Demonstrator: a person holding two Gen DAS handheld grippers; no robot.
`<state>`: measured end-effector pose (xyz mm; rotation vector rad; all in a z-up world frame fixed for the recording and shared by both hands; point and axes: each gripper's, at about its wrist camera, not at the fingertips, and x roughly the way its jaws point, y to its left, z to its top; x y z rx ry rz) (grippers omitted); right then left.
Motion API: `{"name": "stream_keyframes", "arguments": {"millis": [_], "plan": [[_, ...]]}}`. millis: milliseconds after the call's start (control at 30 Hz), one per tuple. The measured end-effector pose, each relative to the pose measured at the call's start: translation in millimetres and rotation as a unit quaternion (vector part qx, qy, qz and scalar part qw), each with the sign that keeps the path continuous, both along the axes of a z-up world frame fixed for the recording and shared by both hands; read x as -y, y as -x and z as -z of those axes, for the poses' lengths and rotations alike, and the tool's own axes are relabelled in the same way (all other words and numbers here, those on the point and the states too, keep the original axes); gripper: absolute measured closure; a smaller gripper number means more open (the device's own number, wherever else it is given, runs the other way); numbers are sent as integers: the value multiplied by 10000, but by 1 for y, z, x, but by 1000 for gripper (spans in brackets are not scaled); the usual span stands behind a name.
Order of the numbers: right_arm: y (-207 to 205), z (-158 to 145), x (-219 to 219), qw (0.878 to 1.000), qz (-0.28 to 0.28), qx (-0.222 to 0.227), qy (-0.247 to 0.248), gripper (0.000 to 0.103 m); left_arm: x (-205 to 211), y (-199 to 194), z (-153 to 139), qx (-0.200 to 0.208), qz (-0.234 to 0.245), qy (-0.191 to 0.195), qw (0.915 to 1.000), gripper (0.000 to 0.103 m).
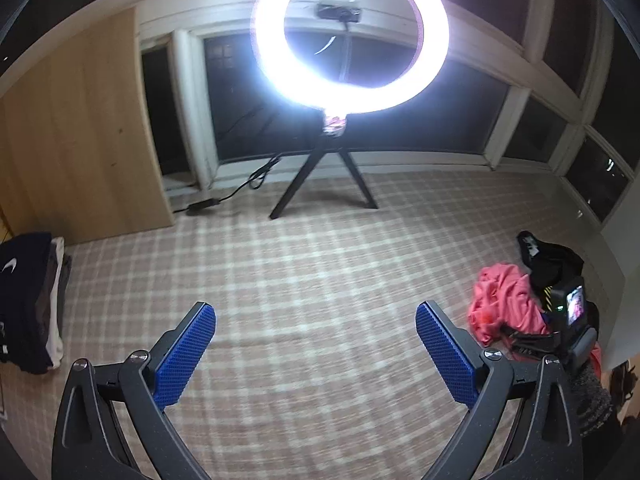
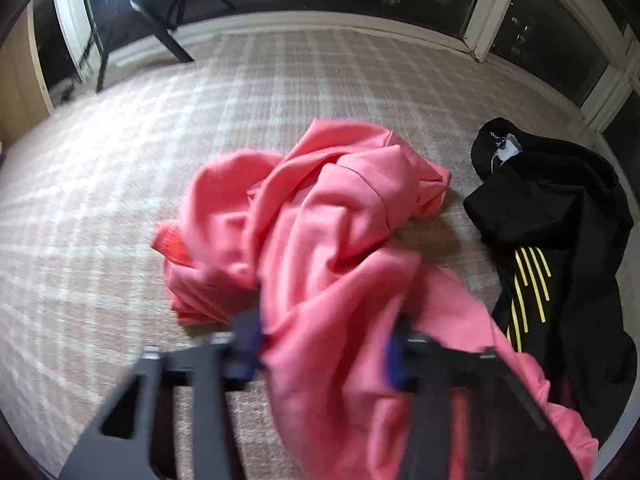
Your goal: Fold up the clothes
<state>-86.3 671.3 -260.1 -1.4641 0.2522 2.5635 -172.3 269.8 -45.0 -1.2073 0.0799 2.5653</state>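
Note:
A crumpled pink garment [image 2: 320,216] lies on the plaid-covered surface [image 2: 120,184], with a black garment with yellow stripes [image 2: 552,216] to its right. My right gripper [image 2: 322,346] is shut on a bunch of the pink fabric; the cloth covers its fingertips and the picture is blurred. In the left wrist view my left gripper [image 1: 315,309] stands open with nothing between its blue pads [image 1: 188,352], above the plaid surface [image 1: 304,264]. The pink garment [image 1: 504,300] and black garment [image 1: 556,256] lie at its right, beside the right gripper's body [image 1: 574,312].
A stack of folded dark and light clothes [image 1: 32,300] sits at the left edge. A lit ring light [image 1: 352,36] on a black tripod [image 1: 324,176] stands at the back, its cable [image 1: 240,188] trailing left. A wooden cabinet [image 1: 80,140] and dark windows [image 1: 440,120] border the surface.

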Motion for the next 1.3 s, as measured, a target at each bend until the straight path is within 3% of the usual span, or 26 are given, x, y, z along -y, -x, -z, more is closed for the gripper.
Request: {"name": "stream_keyframes", "arguments": {"millis": [33, 133, 333, 500, 633, 667, 700, 733, 767, 833, 933, 1067, 1167, 1300], "plan": [[0, -1, 0, 10000, -7, 3, 30, 82, 4, 1, 1, 11, -14, 9, 10000, 3], [0, -6, 0, 9999, -13, -18, 142, 87, 18, 2, 2, 23, -24, -37, 10000, 3], [-18, -125, 47, 9911, -231, -1146, 634, 89, 61, -3, -3, -8, -97, -240, 9997, 3], [0, -248, 130, 9696, -1161, -1993, 822, 89, 110, -18, -15, -196, -175, -370, 9990, 3], [23, -298, 229, 9443, -2186, -2203, 1095, 89, 160, -36, -31, -502, -381, -353, 9974, 3], [31, -304, 256, 9361, -2459, -2194, 1225, 82, 174, -40, -35, -576, -461, -353, 9966, 2], [47, -306, 283, 9277, -2805, -2063, 1349, 72, 188, -44, -37, -634, -548, -333, 9959, 2], [66, -300, 312, 9211, -3196, -1764, 1357, 44, 202, -47, -39, -685, -632, -306, 9952, 2], [79, -287, 337, 9232, -3412, -1374, 1111, 40, 214, -48, -38, -692, -691, -227, 9949, 2], [85, -264, 356, 9379, -3272, -1014, 547, 40, 232, -47, -35, -675, -793, -66, 9945, 2], [90, -238, 335, 9536, -2827, -875, 559, 40, 255, -36, -16, -453, -893, 262, 9946, 2], [117, -186, 301, 9756, -2120, -271, 495, 40, 261, -5, 29, -1, -762, 415, 9962, 2], [143, -147, 292, 9786, -2003, 135, 445, 40, 250, 22, 66, 386, -613, 459, 9963, 2], [154, -121, 295, 9738, -2022, 353, 983, 40, 236, 50, 110, 887, -431, 427, 9942, 2]]}}
